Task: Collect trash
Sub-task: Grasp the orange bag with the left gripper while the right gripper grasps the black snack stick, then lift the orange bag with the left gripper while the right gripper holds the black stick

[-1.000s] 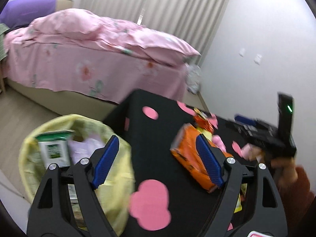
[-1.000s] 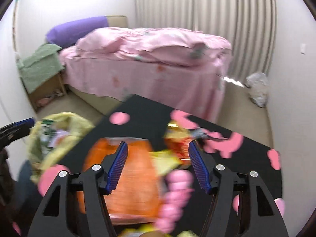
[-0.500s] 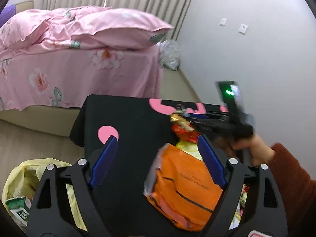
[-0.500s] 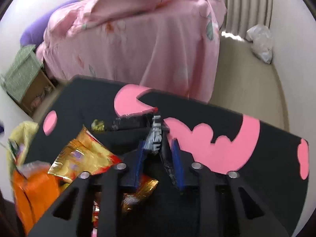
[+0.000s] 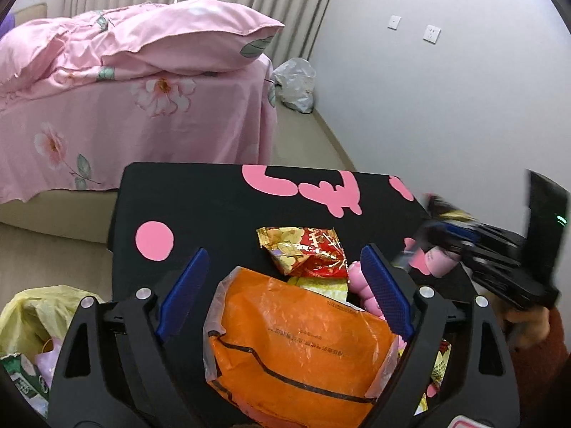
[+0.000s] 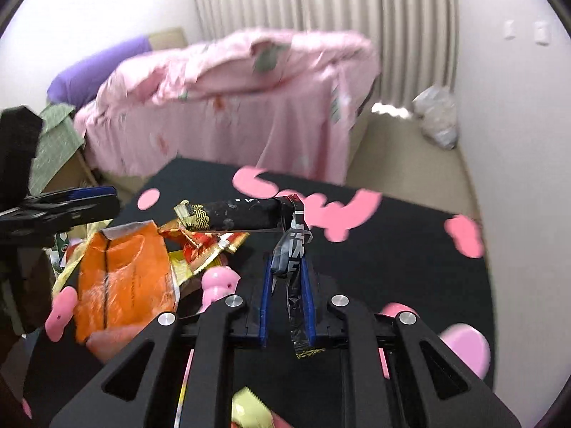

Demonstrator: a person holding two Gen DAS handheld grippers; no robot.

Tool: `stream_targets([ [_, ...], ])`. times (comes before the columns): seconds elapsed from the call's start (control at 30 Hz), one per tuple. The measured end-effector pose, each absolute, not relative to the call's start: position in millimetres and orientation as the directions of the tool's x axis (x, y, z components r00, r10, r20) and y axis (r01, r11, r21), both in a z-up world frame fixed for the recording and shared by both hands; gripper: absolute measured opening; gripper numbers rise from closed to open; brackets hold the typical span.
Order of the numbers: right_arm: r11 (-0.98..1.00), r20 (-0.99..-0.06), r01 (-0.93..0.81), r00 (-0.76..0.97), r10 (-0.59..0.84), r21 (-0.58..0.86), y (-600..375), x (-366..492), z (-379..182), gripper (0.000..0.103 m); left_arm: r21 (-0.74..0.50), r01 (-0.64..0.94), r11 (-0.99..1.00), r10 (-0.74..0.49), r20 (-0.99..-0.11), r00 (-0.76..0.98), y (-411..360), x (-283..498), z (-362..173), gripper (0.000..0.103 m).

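Wrapper [image 6: 228, 215], black foil, light, limp and crinkly, best pinched at its twisted end, hangs over the table's [image 6: 410, 249] middle between the closing jaws of the right gripper [image 6: 287, 285], while the left gripper [image 5: 285, 296], jaws opening, straddles the orange bag [image 5: 299, 349] near the front edge.

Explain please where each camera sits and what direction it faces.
Left wrist: on the left claw, jaws opening, facing down over the orange bag toward the bed; a sleeve shows.
Right wrist: on the right claw, jaws closing on a black wrapper, facing the bed.
Shared: black table, orange bag, bed.
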State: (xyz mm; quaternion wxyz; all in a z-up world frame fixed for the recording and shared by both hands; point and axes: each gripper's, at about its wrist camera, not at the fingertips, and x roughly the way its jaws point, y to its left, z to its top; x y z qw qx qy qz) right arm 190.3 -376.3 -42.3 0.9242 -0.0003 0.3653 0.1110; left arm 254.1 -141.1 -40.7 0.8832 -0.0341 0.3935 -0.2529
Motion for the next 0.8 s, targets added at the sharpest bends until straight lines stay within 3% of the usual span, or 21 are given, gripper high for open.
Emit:
stream_targets([
  [0.27,0.985,-0.644,-0.118,0.746,0.172,0.127,-411.1,128.8,-57.3,0.015,-0.272,0.402,0.874,-0.463,-0.718,0.52,-157.1,263.8,-47.7,0.082],
  [0.47,0.975,-0.598,-0.085,0.778,0.194,0.206,-412.0,100.8,-64.5,0.015,-0.313,0.343,0.885,-0.445,-0.784,0.433,-176.2,289.6,-73.2,0.074],
  [0.57,0.968,-0.586,-0.079,0.784,0.207,0.237,-412.2,90.2,-69.4,0.015,-0.295,0.297,0.908,-0.399,-0.823,0.403,-184.6,302.7,-87.4,0.062],
  [0.63,0.969,-0.58,-0.068,0.79,0.198,0.237,-413.5,83.2,-71.2,0.015,-0.277,0.251,0.927,-0.358,-0.852,0.383,-188.4,309.4,-97.5,0.045],
  [0.8,0.961,-0.566,-0.028,0.803,0.186,0.276,-426.5,66.2,-71.1,0.015,-0.312,0.27,0.911,-0.403,-0.816,0.415,-185.1,293.3,-91.2,0.03],
])
